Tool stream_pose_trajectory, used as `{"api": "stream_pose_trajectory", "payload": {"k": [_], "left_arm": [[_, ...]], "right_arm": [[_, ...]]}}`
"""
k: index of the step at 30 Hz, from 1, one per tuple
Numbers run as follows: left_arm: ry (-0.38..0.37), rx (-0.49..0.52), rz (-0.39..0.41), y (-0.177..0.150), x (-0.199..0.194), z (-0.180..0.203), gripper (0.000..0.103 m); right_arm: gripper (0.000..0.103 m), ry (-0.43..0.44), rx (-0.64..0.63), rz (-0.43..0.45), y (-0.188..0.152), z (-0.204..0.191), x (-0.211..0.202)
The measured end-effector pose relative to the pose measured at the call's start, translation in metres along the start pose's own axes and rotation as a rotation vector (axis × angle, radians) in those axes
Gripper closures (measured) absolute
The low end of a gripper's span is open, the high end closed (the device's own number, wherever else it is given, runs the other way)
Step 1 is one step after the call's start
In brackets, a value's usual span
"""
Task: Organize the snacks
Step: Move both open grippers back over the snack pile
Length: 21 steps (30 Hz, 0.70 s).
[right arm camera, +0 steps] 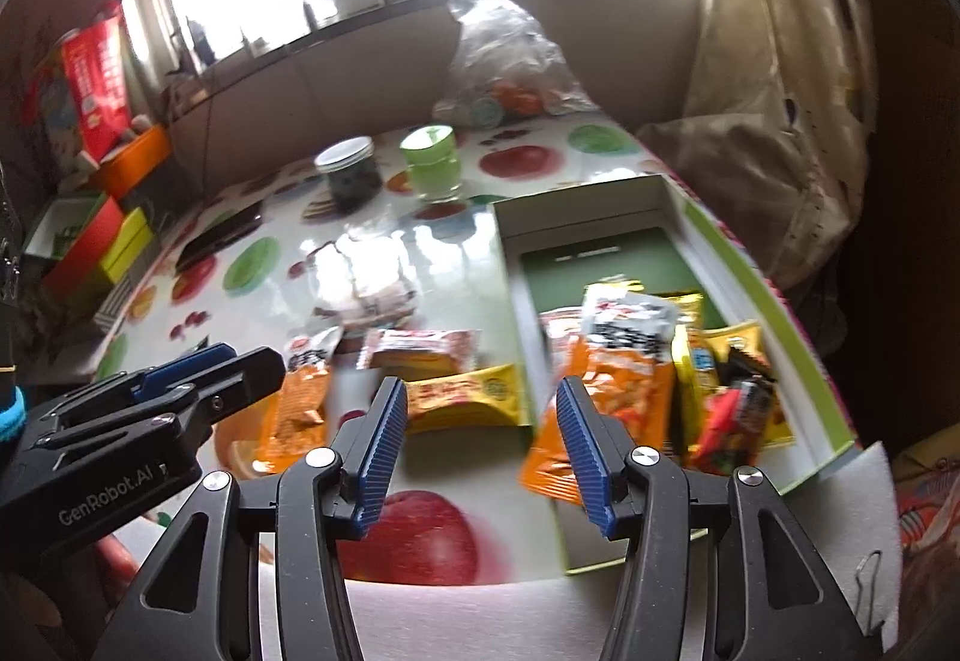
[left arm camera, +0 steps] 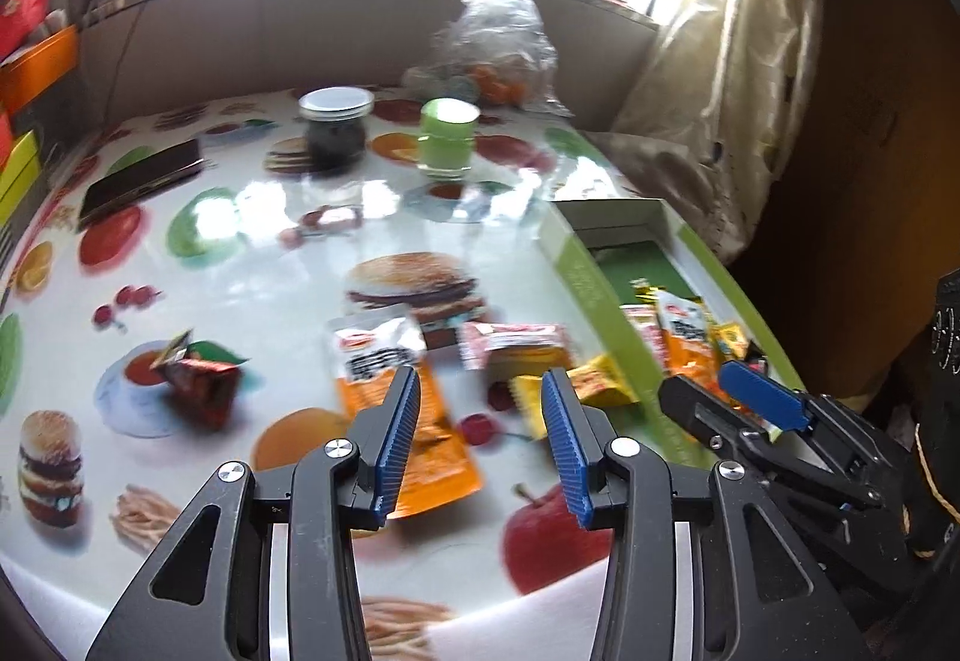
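On the fruit-print table lie loose snacks: an orange packet, a pink packet, a yellow packet and a dark red packet. My left gripper hovers open over the orange and yellow packets, with nothing between its pads. To the right stands a green-sided box holding several snacks, among them an orange packet and a yellow packet. My right gripper hangs open above the box's left wall and holds nothing. The yellow table packet lies just left of that wall.
A dark jar and a green cup stand at the back of the table. A dark flat box lies back left. A clear plastic bag sits against the wall, a curtain hangs right, and coloured boxes stack at the left.
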State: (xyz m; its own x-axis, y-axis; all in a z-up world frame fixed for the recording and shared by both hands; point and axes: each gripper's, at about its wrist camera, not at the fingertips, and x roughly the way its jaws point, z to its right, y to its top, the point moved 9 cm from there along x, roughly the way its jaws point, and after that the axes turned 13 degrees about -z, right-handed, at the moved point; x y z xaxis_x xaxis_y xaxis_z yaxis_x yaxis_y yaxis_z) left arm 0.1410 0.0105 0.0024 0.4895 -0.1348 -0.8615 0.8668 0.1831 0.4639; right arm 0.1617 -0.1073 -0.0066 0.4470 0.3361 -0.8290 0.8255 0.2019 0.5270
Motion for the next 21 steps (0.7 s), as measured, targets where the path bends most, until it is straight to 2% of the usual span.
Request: {"api": "stream_pose_trajectory", "payload": {"k": [4,6,16,21], "left_arm": [[0.019,-0.035,0.005,-0.003,-0.003,-0.022,0.058],[0.029,-0.069,0.005,-0.005,-0.004,-0.037,0.053],[0.069,-0.211,0.021,-0.013,-0.01,-0.103,0.053],[0.087,-0.256,0.024,-0.018,-0.011,-0.125,0.053]], "right_arm": [[0.051,0.02,-0.029,-0.015,0.0,-0.017,0.008],[0.051,0.032,-0.05,-0.023,-0.001,-0.026,0.012],[0.051,0.092,-0.142,-0.083,-0.009,-0.076,0.04],[0.051,0.095,-0.164,-0.117,-0.01,-0.089,0.056]]}}
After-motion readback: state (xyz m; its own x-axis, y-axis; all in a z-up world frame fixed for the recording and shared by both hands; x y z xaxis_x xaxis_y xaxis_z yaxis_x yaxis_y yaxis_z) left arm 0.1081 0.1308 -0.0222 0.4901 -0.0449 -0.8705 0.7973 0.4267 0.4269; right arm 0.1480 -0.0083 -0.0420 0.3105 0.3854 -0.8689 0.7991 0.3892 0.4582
